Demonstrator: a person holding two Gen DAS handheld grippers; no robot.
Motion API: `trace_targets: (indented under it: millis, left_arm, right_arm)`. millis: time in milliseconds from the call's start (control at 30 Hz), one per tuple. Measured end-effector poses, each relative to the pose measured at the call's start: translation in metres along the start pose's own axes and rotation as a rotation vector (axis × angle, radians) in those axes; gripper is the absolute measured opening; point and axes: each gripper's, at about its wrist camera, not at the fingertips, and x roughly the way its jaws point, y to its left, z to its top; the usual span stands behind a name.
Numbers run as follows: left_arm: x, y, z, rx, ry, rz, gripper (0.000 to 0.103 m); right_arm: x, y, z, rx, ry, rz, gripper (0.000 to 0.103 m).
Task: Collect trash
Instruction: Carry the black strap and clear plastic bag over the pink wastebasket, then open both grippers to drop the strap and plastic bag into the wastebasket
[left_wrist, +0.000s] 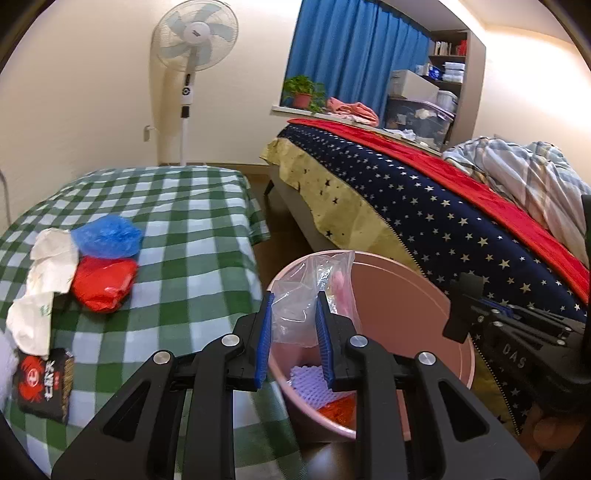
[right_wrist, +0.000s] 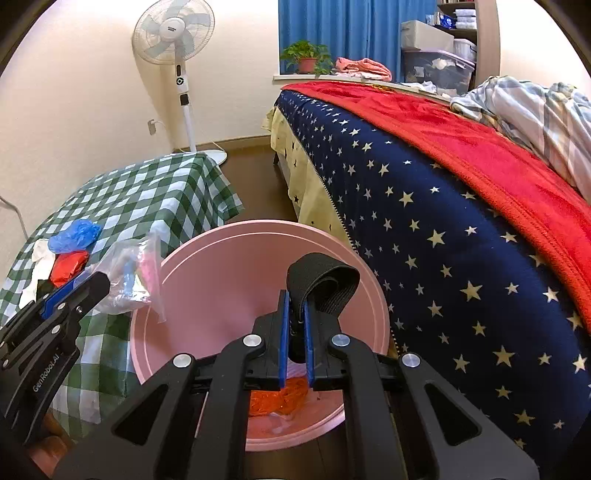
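A pink bin (left_wrist: 399, 295) stands on the floor between the checked table and the bed; it also shows in the right wrist view (right_wrist: 236, 266). My left gripper (left_wrist: 295, 306) is shut on a clear plastic bag (left_wrist: 303, 291) held over the bin's left rim; the bag also shows in the right wrist view (right_wrist: 125, 277). My right gripper (right_wrist: 295, 306) is shut on a black elastic strap (right_wrist: 325, 284) above the bin. Orange and purple trash lies in the bin. On the table lie a blue bag (left_wrist: 107, 236), a red bag (left_wrist: 103, 284), white paper (left_wrist: 44, 288) and a black packet (left_wrist: 44, 380).
The green checked table (left_wrist: 184, 221) is at the left. The bed with a star blanket (left_wrist: 443, 221) and red cover is at the right. A standing fan (left_wrist: 192, 55) is at the far wall. Brown floor lies between table and bed.
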Motion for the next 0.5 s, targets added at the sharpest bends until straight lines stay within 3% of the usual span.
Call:
trace_targets:
  millis: [433,467,500]
  left_arm:
    - [0.0082,-0.0080,-0.0004,0.034,0.027,-0.067,0.023]
    - [0.0087,-0.0090,-0.0008,0.036,0.030,-0.075,0.025]
    - [0.0090,-0.0093,-0.0009,0.038,0.033,-0.082,0.035]
  right_arm:
    - [0.0009,-0.0084,-0.0003,0.019,-0.003,-0.001,0.011]
    - [0.0005,-0.0080,-0.0006,0.019,-0.002,0.001,0.014]
    - [0.0002,-0.0073,-0.0013,0.018,0.002,0.007,0.018]
